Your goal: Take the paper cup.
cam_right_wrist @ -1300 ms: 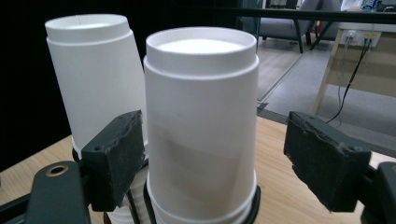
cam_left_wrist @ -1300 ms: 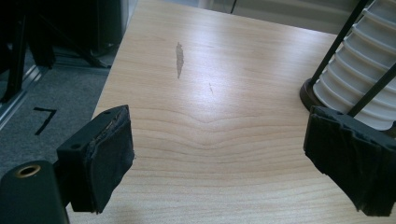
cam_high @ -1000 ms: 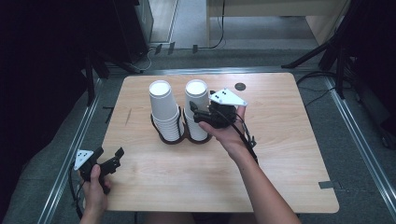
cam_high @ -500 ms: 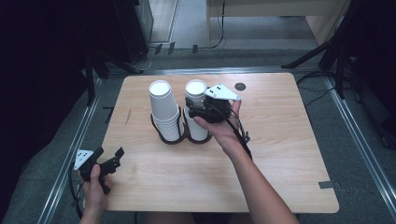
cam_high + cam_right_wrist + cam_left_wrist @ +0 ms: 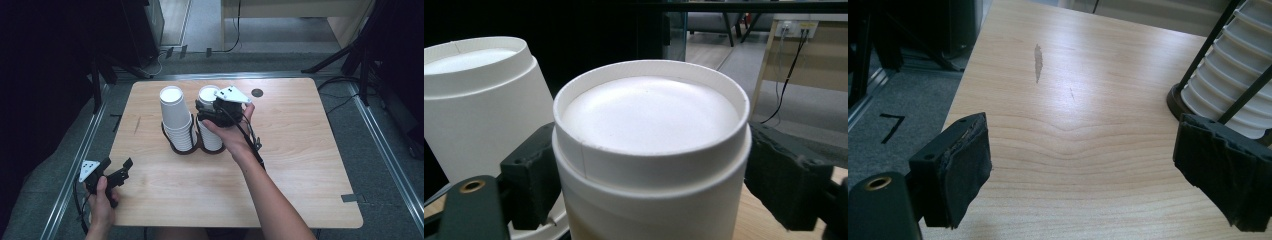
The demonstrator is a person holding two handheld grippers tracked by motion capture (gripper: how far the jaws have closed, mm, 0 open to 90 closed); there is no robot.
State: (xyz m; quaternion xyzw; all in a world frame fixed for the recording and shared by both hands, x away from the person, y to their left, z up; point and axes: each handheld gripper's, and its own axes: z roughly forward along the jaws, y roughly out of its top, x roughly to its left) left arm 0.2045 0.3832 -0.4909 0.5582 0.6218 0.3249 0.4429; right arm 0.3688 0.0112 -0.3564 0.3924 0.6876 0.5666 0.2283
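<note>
1. High view: my right gripper (image 5: 212, 111) sits at the top of the right cup stack (image 5: 209, 131) in the black holder (image 5: 186, 148); the left gripper (image 5: 116, 172) rests well apart near the table (image 5: 300, 165) edge.
2. Left gripper view: jaws wide, nothing between them; the left cup stack (image 5: 1235, 80) stands ahead, off to one side.
3. Right gripper view: jaws flank the top cup (image 5: 649, 150), having just been opening. I cannot tell if the pads press. A loose grip could slip, or lift several nested cups.

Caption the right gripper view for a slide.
Right tongs straddling the top upside-down paper cup of one stack, a second cup stack alongside.
</note>
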